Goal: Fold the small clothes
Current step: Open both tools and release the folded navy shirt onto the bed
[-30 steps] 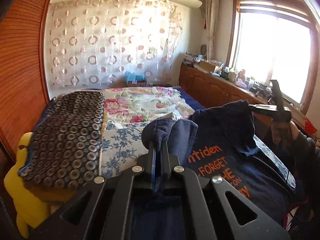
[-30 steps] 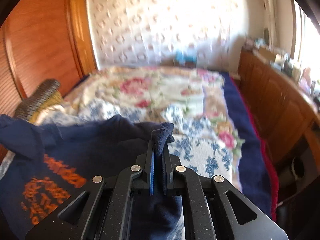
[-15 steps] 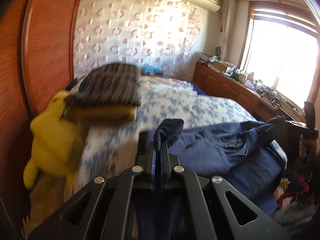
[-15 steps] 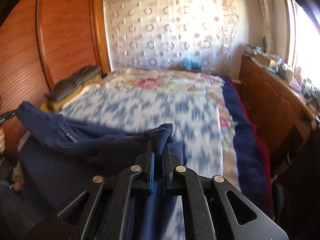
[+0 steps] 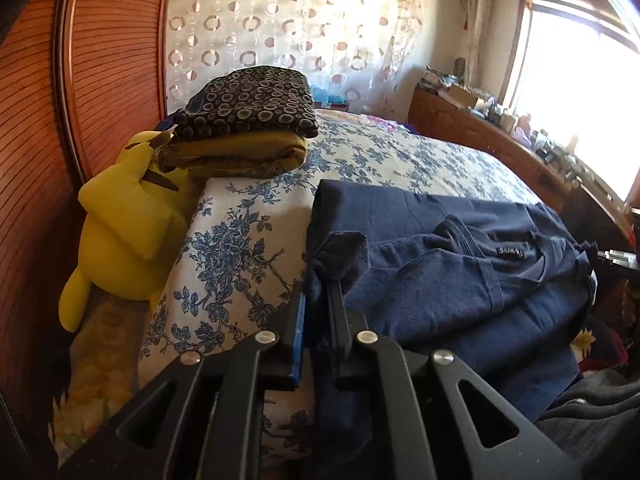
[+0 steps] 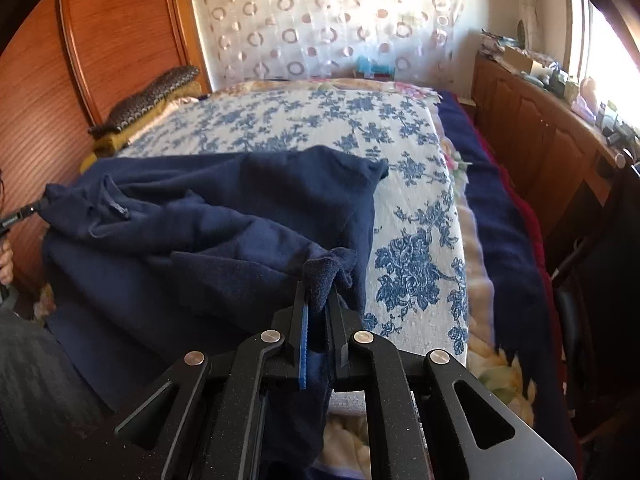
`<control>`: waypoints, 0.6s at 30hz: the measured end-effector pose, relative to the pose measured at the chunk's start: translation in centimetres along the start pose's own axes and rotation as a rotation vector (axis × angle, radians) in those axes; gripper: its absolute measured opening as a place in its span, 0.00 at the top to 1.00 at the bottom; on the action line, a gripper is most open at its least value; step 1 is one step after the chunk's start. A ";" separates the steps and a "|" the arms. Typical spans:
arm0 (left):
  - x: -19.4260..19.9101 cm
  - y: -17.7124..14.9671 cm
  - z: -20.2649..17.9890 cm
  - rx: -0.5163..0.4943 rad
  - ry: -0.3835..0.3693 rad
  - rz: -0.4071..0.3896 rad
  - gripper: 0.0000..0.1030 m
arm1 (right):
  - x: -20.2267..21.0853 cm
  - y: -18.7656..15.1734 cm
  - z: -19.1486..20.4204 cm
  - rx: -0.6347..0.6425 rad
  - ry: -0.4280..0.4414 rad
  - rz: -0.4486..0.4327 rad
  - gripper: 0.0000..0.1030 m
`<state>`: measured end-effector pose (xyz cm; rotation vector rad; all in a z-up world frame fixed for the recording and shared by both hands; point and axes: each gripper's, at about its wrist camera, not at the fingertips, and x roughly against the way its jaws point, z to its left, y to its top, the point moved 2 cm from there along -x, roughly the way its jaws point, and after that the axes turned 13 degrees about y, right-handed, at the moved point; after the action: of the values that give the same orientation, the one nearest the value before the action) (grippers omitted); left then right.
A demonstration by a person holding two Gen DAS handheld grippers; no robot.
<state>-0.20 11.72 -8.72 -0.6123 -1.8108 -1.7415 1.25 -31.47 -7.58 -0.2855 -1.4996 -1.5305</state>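
The soft, limp dark navy cotton T-shirt (image 5: 460, 280) is lying on the blue-flowered white bedspread (image 5: 240, 248) — left gripper (image 5: 318, 300) and right gripper (image 6: 318, 300) are each clenching a bunched corner; hems seem the best places for holding.
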 end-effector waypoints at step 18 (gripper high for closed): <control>0.1 4.4 -1.1 -0.038 -0.044 -0.042 0.49 | 0.3 5.8 1.5 0.088 -0.037 -0.074 0.41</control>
<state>2.71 10.92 -5.41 -0.6373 -1.8365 -1.8075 4.65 -29.22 -3.22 -0.2093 -1.6182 -1.5196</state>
